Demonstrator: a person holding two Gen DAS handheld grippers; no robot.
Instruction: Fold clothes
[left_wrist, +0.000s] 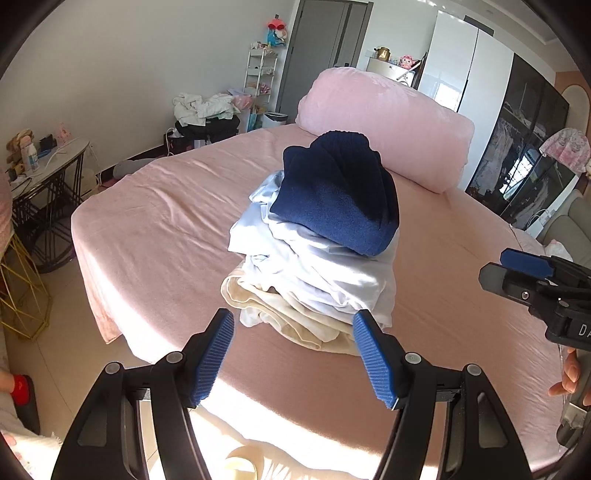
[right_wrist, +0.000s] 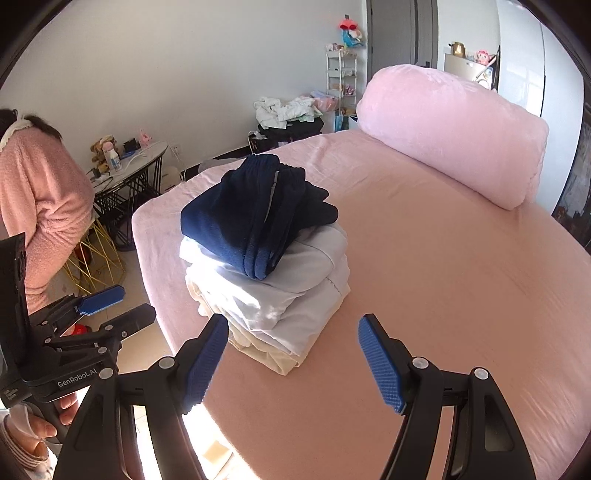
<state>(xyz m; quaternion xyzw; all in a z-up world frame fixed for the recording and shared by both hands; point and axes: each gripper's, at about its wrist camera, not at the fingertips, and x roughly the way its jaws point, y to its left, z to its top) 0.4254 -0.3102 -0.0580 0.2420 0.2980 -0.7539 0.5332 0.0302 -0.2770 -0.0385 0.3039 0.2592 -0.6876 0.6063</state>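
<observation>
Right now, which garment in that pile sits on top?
The navy garment. It is the only dark piece, folded on top of the white clothes and the cream one at the bottom.

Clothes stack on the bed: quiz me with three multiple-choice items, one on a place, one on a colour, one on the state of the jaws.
1. Where does the clothes stack lie?
A. on the pink bed
B. on the floor
C. on the side table

2. What colour is the top garment?
A. red
B. navy blue
C. green

3. How do the jaws of both grippers stand?
A. both open, holding nothing
B. both shut on cloth
C. left shut, right open

Answers: 1 A, it rests on the bed sheet. 2 B, the navy garment tops the white and cream layers. 3 A, the left gripper and right gripper gape short of the stack.
</observation>
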